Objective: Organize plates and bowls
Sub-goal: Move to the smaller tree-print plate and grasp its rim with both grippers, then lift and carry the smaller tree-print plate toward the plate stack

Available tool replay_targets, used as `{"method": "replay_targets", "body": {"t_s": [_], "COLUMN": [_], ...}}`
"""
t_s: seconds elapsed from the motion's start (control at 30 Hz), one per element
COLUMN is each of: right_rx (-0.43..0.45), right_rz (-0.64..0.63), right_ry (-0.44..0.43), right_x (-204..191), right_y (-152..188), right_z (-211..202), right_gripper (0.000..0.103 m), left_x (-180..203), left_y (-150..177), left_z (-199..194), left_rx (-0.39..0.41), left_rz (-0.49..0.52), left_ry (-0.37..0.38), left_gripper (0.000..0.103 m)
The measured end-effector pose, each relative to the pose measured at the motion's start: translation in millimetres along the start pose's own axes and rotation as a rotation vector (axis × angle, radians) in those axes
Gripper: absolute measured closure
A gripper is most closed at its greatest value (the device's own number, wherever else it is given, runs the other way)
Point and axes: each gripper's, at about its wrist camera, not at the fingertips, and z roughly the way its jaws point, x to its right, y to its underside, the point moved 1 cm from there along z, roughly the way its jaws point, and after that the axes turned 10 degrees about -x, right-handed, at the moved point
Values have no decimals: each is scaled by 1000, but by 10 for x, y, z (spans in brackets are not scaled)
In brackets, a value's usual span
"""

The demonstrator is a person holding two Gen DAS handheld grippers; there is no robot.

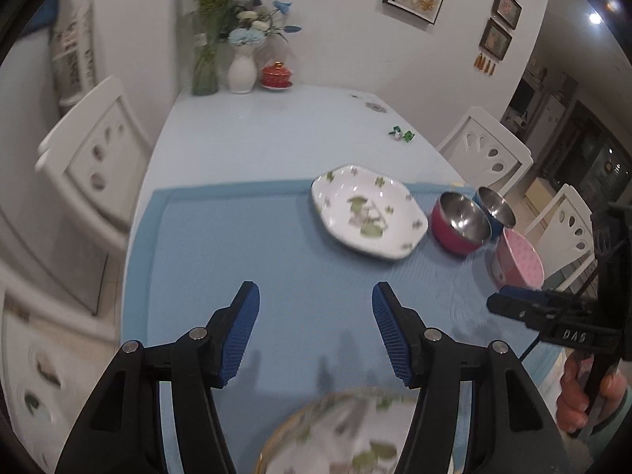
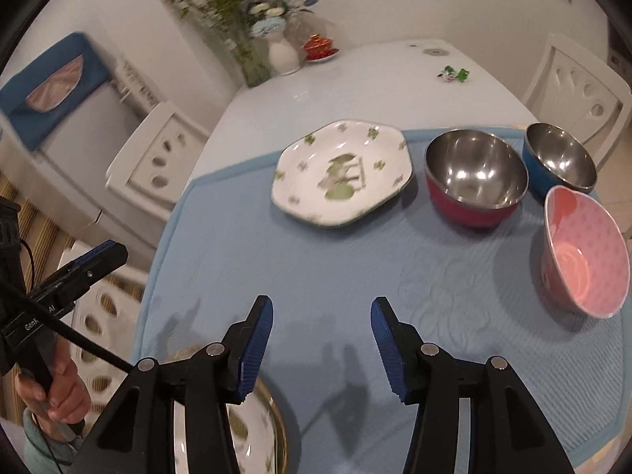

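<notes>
Left gripper [image 1: 316, 300] jaws wide apart, empty, above blue mat [image 1: 237, 260]; right gripper [image 2: 322, 316] likewise wide, empty, over same mat; gold-rimmed floral plate [image 1: 335, 438] at near edge, below left gripper; hexagonal floral plate [image 2: 341, 172] mid-mat; red steel bowl [image 2: 476, 177] just right of it; blue steel bowl [image 2: 561, 158] beside that; pink dotted bowl [image 2: 584, 249] nearer, tilted; white vase [image 1: 241, 69] and red lidded cup [image 1: 276, 74] at far table end.
</notes>
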Motion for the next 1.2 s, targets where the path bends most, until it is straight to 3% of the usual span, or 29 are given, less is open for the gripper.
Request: {"method": "replay_targets", "body": {"t_s": [0.13,0.47,0.83,0.9,0.93,0.97,1.03,1.2], "right_rx": [-3,18,3,10,22,17,-4,22], "right_rz": [67,288,338,331,354,345,323,280], "right_ry": [122,92,41,46,53,49,26,55], "right_x": [112,554,682,677,681,680,679,618], "right_y": [-256,-704,-927,-953,-964,-978,-1010,-995], "right_z": [213,770,1206,1250,1275,1303,1382,1380], "right_gripper": [52,52,52,52,58,74,82,83], "left_x": [9,-49,-67,-58,-43,-32,-18,-14], "left_y": [-311,-847,-974,-970,-967,-963,-957,-951], "left_z": [234,1205,1943,2012,2057,2097,2150,2169], "left_rx": [-6,-138,-252,-267,-284,-297,-306,-298], "left_rz": [1,-58,-75,-73,-65,-60,-56,-40], "left_ry": [44,87,91,96,102,101,95,100], "left_gripper": [43,45,48,54,61,64,65,71]}}
